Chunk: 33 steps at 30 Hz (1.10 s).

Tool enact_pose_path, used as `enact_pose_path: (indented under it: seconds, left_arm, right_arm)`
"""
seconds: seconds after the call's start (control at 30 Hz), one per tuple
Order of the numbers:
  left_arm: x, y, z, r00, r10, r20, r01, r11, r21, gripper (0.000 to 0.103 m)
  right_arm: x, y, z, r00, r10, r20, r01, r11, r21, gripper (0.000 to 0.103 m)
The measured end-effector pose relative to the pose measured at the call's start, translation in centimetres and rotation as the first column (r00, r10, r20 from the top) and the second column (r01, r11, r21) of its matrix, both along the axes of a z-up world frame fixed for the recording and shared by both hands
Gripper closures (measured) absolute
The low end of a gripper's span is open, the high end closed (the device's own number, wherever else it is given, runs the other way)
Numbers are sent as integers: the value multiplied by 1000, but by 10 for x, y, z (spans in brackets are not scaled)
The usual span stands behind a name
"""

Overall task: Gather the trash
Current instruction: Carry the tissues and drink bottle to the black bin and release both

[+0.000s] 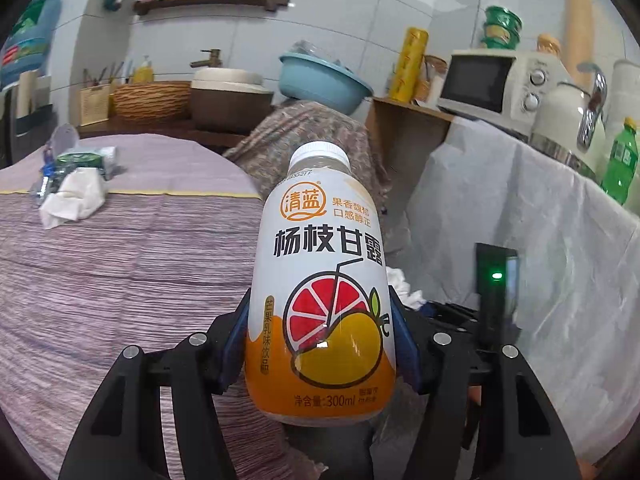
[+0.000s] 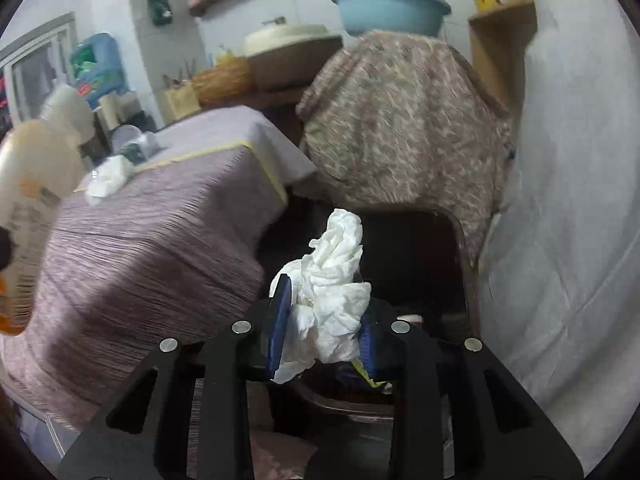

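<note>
The left gripper (image 1: 322,344) clamps the drink bottle (image 1: 322,280) at its lower body; the right gripper (image 2: 322,320) pinches a crumpled tissue (image 2: 332,288) above the dark bin (image 2: 352,400). Release only over the bin. More trash (image 1: 72,184) waits far left on the table (image 1: 120,272).

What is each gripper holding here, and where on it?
Left gripper: white-and-orange plastic drink bottle, clamped at its lower body. Right gripper: crumpled white tissue, pinched near its lower half.

Trash pile (image 1: 74,178) lies on the table (image 1: 120,260) (far left end).
</note>
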<state>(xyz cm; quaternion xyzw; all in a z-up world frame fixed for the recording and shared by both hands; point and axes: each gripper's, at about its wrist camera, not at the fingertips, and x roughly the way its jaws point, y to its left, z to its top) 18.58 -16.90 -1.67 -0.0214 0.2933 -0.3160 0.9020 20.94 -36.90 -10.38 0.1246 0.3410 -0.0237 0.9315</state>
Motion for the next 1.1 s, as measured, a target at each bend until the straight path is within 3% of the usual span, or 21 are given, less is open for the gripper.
enact_pose_path:
  seconds: [0.37,0.4,0.5,1.1]
  left_arm:
    - [8,-37,-24,997,-62,-42,65,996,68,42]
    - [9,-41,-27,997,-68,-46,71,995,75,42]
    - [14,-51,-36,994,-89,-65,94,991,93,42]
    - [72,-126,-97,960,-136,-243,184,965,187,42]
  right_arm:
    - [35,-27,-76,987,-58,-148,64,997,39,71]
    - [37,-27,-79,987,-52,-151,59,997,40,66]
    - [35,-28,-83,986,-72,-148,76,997,26,42]
    - [-29,-50,-75,966,-204,-158,201,979,-37,38]
